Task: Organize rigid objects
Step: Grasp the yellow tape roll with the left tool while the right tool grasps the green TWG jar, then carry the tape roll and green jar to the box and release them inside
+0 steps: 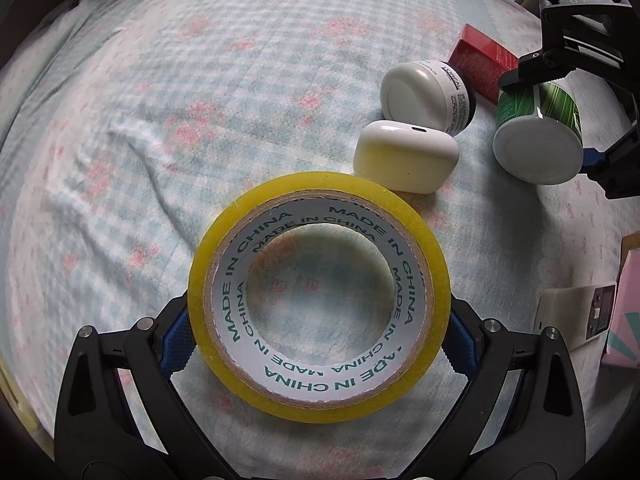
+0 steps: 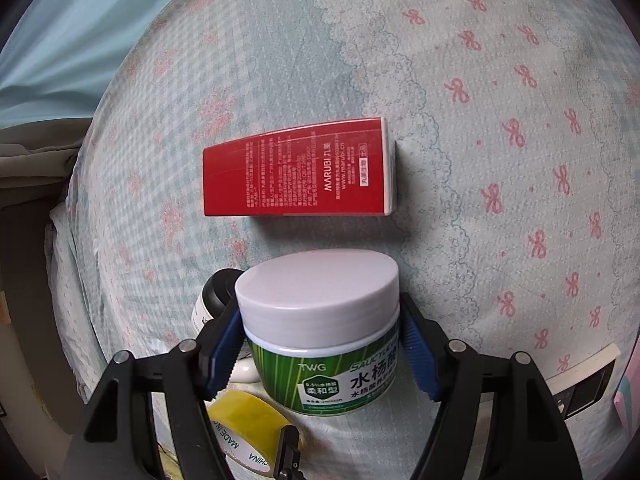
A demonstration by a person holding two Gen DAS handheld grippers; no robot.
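My left gripper is shut on a yellow tape roll, its blue pads against both sides of the roll, low over the bed. The roll also shows at the bottom of the right wrist view. My right gripper holds a green jar with a white lid between its blue pads; the jar also shows at the right of the left wrist view. A red box lies flat beyond the jar. A white L'Oreal jar and a white earbud case lie between tape and green jar.
All lies on a bed with a light blue quilted cover with pink bows. A white remote-like device and a pink item lie at the right edge. A pale blue curtain hangs behind the bed.
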